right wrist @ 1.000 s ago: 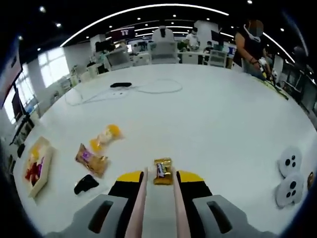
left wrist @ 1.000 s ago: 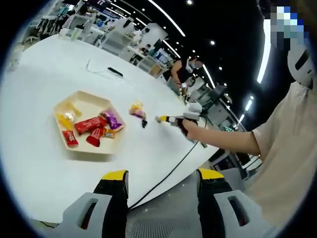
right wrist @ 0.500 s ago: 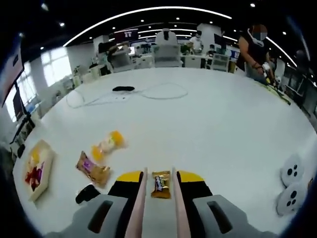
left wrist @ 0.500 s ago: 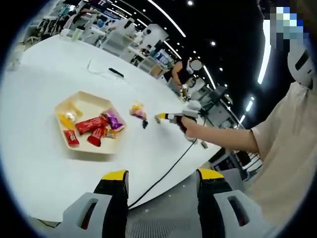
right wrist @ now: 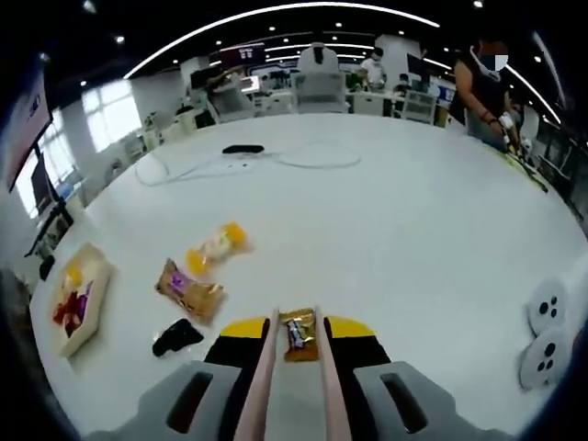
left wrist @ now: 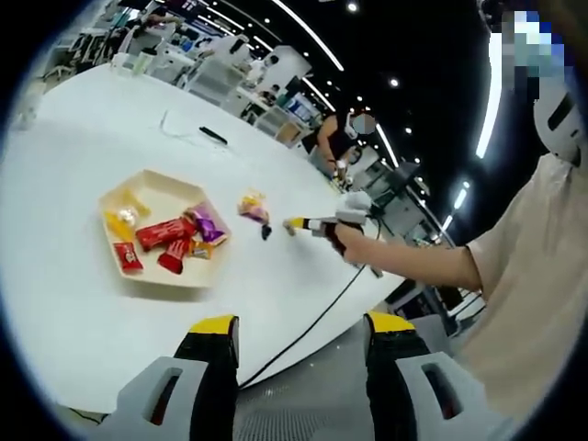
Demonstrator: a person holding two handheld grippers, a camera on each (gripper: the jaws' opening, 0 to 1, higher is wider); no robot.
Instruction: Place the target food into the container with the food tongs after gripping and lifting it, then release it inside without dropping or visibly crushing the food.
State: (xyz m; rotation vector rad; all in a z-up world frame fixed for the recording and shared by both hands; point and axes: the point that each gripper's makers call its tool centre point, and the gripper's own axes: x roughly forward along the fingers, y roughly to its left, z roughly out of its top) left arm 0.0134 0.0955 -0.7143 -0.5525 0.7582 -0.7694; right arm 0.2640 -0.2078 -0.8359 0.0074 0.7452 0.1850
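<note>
Right gripper view: the right gripper (right wrist: pixel 296 331) is holding a pair of pale food tongs (right wrist: pixel 262 386) between its yellow-tipped jaws, and the two tong arms are closing on a small gold-wrapped candy (right wrist: pixel 298 333) that is sitting between their tips. Whether the candy is resting on the white table (right wrist: pixel 395 211) or is lifted clear of it cannot be told. To the left of the tong tips a small black object (right wrist: pixel 177 336) is lying on the table, with a brown-and-purple snack packet (right wrist: pixel 188 290) just beyond it and a yellow-and-white wrapped sweet (right wrist: pixel 216 248) a little farther out. The container, a beige tray (right wrist: pixel 84 303), is sitting near the left edge of the table and is holding red, purple and yellow wrapped sweets. A white cable (right wrist: pixel 248 163) is looping across the far part of the table.

Left gripper view: the left gripper (left wrist: pixel 299 335) is hovering with its jaws wide apart and nothing between them, over the near edge of the table (left wrist: pixel 83 312). Beyond them the tray (left wrist: pixel 161 188) is lying on the table, with the snack packets (left wrist: pixel 253 207) just beside it to the right. Farther right the person's hand (left wrist: pixel 349 234) is gripping the right gripper (left wrist: pixel 296 223), which is pointing toward the tray.
</note>
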